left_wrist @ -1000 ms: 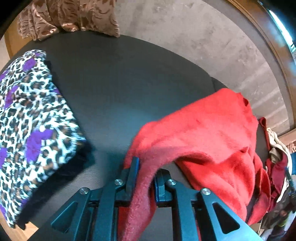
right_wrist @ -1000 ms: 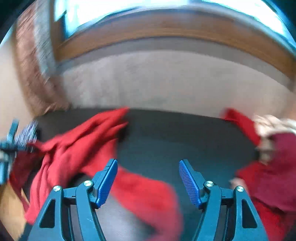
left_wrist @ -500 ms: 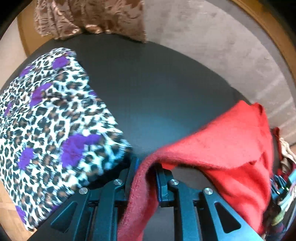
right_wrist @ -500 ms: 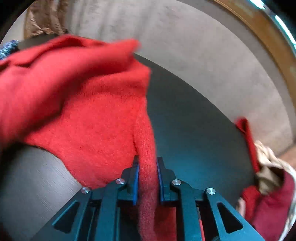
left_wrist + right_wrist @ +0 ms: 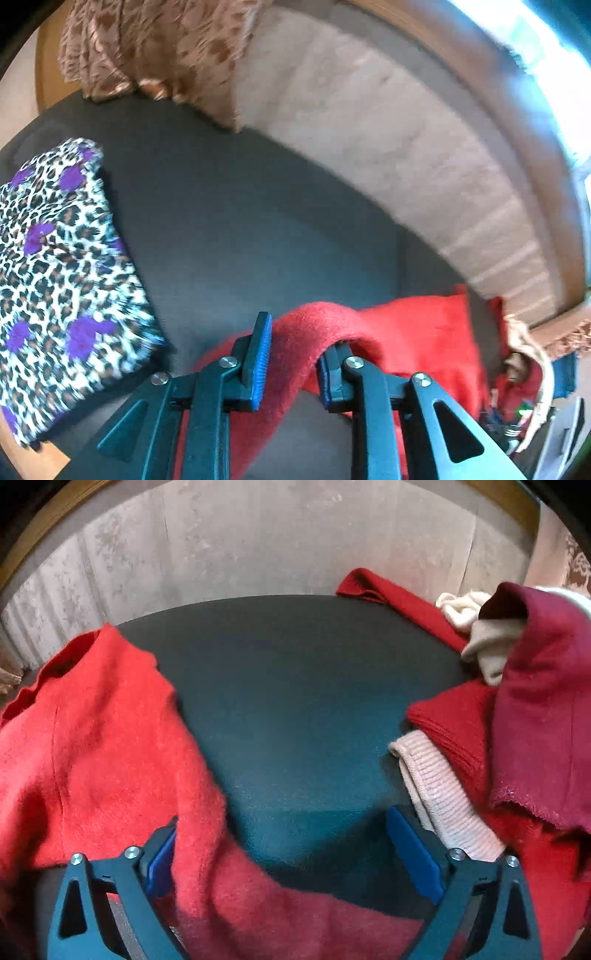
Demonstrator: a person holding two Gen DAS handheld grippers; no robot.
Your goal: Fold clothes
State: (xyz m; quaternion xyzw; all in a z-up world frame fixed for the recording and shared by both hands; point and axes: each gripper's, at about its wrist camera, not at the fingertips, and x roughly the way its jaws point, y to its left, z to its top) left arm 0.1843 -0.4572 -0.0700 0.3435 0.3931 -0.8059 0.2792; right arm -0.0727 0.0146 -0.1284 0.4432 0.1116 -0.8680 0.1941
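Landmark: dark grey matte tabletop point(image 5: 295, 709), every place below given from it.
Task's thing: bright red fuzzy knit sweater point(image 5: 92, 757), lying on the tabletop's left part as the right wrist view has it, one strip trailing toward the near edge.
Left gripper point(image 5: 291, 360): jaws opening, a fold of the red sweater point(image 5: 406, 332) draped between them and over the right one; the pads do not look pressed on it, though the blur makes this a fair guess only.
Right gripper point(image 5: 291, 853): jaws opening, spread wide; the trailing strip passes beside the left pad and under the gap, nothing pinched.
Long axis: the sweater appears to run from the tabletop's far left corner down to its near edge, slanting across both grippers.
Nearer hand: both sit at the sweater's near hem; the left has cloth between its fingers, so it seems better placed to regrip.
Neighbours: folded leopard-print cloth with purple blotches point(image 5: 62, 280) on the tabletop's left end; heap of dark red, maroon and cream garments point(image 5: 509, 709) on its right end, well apart from the sweater.
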